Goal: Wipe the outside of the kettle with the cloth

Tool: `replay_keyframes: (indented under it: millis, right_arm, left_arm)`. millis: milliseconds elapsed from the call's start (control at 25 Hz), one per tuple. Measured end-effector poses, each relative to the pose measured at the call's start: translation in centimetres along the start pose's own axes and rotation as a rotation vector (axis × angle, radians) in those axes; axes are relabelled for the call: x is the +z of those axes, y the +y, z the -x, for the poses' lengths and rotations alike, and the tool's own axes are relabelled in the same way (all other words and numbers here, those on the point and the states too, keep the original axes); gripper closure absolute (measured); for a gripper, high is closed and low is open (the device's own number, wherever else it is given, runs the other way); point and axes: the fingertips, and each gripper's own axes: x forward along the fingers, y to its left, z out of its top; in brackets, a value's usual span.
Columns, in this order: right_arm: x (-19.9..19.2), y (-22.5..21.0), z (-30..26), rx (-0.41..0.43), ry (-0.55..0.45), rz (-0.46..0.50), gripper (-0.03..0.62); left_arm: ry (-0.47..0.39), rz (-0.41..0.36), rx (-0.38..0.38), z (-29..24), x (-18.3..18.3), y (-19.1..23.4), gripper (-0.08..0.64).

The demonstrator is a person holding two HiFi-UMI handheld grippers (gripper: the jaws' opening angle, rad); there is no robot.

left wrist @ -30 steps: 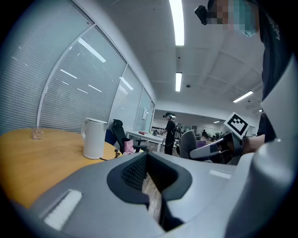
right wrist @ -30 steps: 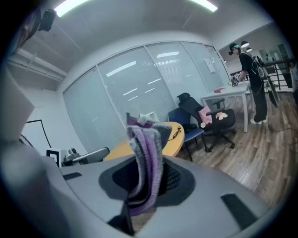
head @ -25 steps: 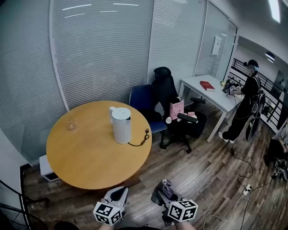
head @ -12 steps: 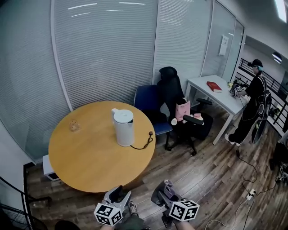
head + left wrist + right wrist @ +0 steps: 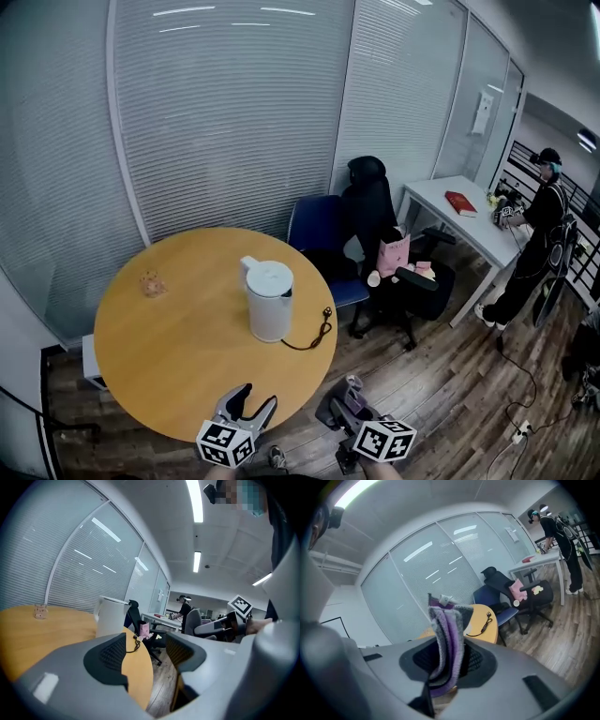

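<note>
Head view, item list.

1. Markings: each gripper bears a cube with square black-and-white markers. The cover of the red book [image 5: 460, 202] is too small to read.
2. Kettle [image 5: 269, 300]: white, upright, lid on, standing on the round wooden surface [image 5: 169, 366] ahead of the left jaws, well apart from both grippers. Its black cord [image 5: 316, 335] trails along the surface to the plug, ahead of the right jaws.
3. Small pinkish object [image 5: 152, 282]: on the surface, far left of the left jaws; too small to identify.
4. Beyond the kettle: blue chair [image 5: 317, 228], black office chair [image 5: 377, 208] with a pink bag [image 5: 393, 254], white desk [image 5: 473, 228] carrying the book, and a person [image 5: 536, 246] standing at the desk, far right of the right jaws.
5. Left gripper [image 5: 258, 398]: jaws released and opening, nothing between them; the near edge of the surface lies under them.
6. Right gripper [image 5: 345, 398]: jaws clenched on the folded grey-and-purple cloth [image 5: 447, 644], which stands up above them, over the wood floor [image 5: 441, 375].
</note>
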Motion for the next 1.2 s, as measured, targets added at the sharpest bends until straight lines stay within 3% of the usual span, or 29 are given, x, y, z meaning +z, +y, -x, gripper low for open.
replay_keyframes:
  millis: [320, 600, 920, 1200]
  right_arm:
    - [3.6, -0.2, -6.1, -0.003, -0.020, -0.014, 0.495]
    - [4.9, -2.2, -9.8, 0.000, 0.009, -0.028, 0.495]
    - [8.1, -4.1, -16.7, 0.134, 0.093, 0.004, 0.495]
    - [12.1, -5.4, -21.8, 0.257, 0.184, 0.030, 0.495]
  left_arm:
    - [-0.003, -0.016, -0.006, -3.8, 3.0, 5.4, 0.308]
    - [0.006, 0.023, 0.024, -6.2, 2.6, 7.9, 0.307]
    - [-0.044, 0.051, 0.174, -8.8, 3.6, 10.8, 0.307]
    - [-0.124, 0.006, 0.268, -11.1, 7.2, 11.3, 0.288]
